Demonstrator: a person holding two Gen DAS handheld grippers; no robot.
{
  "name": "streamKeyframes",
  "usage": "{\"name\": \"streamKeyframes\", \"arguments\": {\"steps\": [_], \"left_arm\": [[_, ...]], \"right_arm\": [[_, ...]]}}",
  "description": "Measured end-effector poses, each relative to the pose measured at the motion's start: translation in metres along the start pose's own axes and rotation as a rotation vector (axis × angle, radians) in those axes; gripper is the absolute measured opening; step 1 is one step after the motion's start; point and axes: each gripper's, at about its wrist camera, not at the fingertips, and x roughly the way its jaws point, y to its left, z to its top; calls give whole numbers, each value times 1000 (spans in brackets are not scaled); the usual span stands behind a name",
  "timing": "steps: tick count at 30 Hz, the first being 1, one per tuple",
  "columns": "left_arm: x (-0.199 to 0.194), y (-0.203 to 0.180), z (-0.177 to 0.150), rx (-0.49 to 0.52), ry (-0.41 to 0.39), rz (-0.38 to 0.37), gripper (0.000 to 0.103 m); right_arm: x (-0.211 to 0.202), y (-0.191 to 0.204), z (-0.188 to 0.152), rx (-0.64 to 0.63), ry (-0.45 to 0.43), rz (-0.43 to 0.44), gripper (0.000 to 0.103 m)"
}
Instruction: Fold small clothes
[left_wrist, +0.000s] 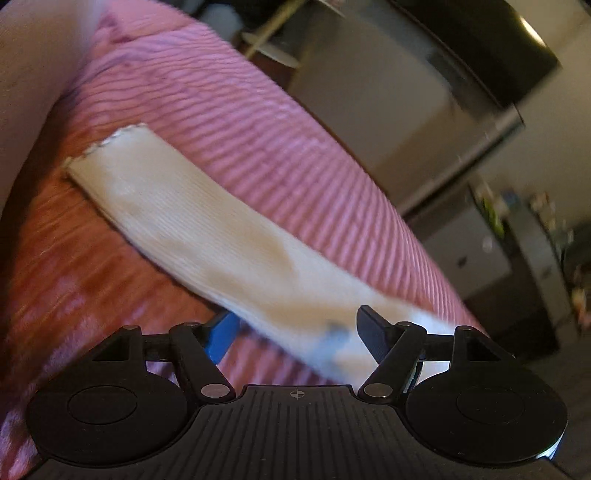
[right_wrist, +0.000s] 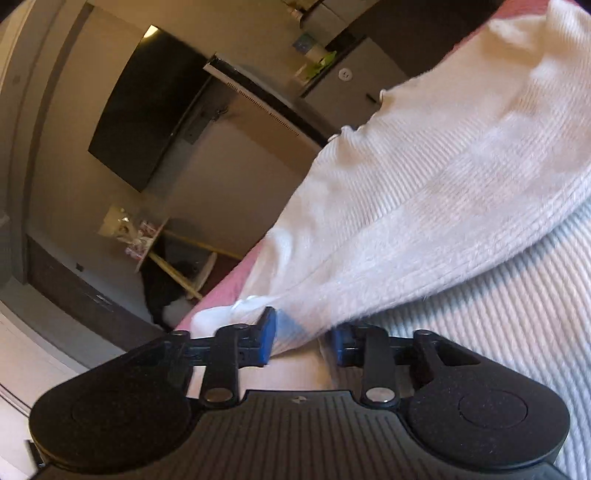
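A white ribbed sock lies stretched across a pink striped bedspread. Its cuff is at the far left and its toe end runs between the fingers of my left gripper. The left jaws stand wide apart around the sock, open. In the right wrist view the same sock rises up and to the right from my right gripper. The blue pads pinch one end of the sock, so that gripper is shut on it.
A pale ribbed cover lies under the sock on the right. A grey cabinet with a dark screen stands past the bed edge. A small round table and a dark wall screen are in the room beyond.
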Motion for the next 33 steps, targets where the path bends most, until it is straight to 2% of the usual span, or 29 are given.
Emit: {"name": "streamKeyframes", "arguments": {"steps": [1,3,4,5,6,7,8,9,13,16,21,24,28,30,33], "left_arm": [[0,4,6,-31,-20,3,76],[2,4,14,-40,-60,35,74],[4,5,18,-46,-68,54,67],[6,5,23,-55,-70,66,52],[7,6,26,-68,-70,81,44],[7,7,29,-78,-71,92,27],[5,5,33,-74,-77,101,12],[3,3,35,-60,-88,104,11],[-24,-37,35,120,-177,45,9],[-46,-88,20,309,-209,-49,9],[-67,-183,-43,661,-219,-211,9],[-58,-230,-94,790,-159,-308,9],[-34,-273,-160,919,-97,-336,9],[-18,-287,-195,989,-67,-312,10],[3,-295,-235,1107,-35,-250,23]], "right_arm": [[-3,-1,-2,5,39,1,24],[-17,3,-8,-64,82,-62,25],[-26,8,-11,-104,84,-87,28],[-36,13,-12,-135,86,-110,32],[-46,19,-11,-160,88,-129,42],[-54,23,-11,-184,82,-148,49],[-62,26,-10,-209,67,-168,51],[-69,30,-9,-232,53,-188,51],[-90,30,-2,-249,-15,-215,51],[-100,23,6,-220,-55,-215,51],[-116,9,15,-182,-117,-224,51],[-121,-1,23,-137,-144,-217,51],[-127,-18,31,-59,-189,-163,51],[-130,-28,35,-22,-206,-153,51],[-131,-39,41,9,-223,-158,51]]}}
